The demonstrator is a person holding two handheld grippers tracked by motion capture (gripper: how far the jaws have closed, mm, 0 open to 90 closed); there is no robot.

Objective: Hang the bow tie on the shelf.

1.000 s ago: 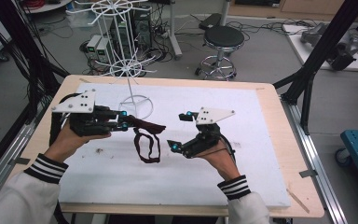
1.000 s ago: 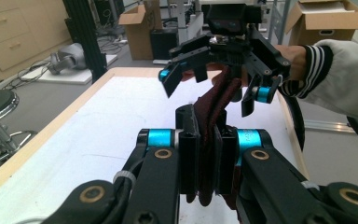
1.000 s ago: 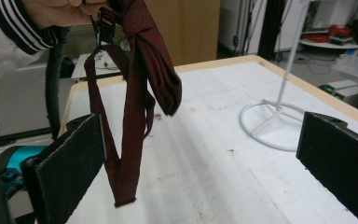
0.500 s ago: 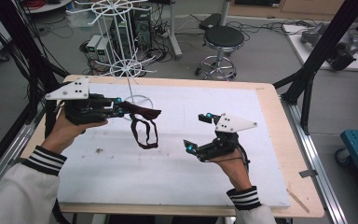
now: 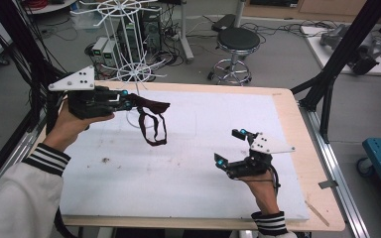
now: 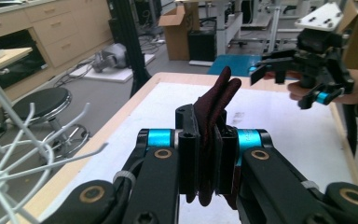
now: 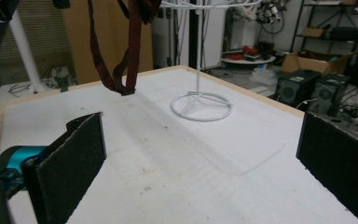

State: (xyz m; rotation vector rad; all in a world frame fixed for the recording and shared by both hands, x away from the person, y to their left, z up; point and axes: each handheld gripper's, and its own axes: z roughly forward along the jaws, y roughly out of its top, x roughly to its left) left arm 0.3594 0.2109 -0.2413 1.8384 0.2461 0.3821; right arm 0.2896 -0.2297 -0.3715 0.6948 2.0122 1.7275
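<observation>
Up off the foam at far left, the dark strap (image 5: 154, 121) now hangs from our left gripper (image 5: 129, 100), jaws pinching it; we've raised it toward the white rack (image 5: 134, 74). Right gripper (image 5: 228, 148) has pulled back near right, jaws spread, empty. Likely hanging it next.

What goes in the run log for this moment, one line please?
left gripper: shut on dark strap, held above table | right gripper: open, empty, low over table | white wire rack: nothing hung
</observation>
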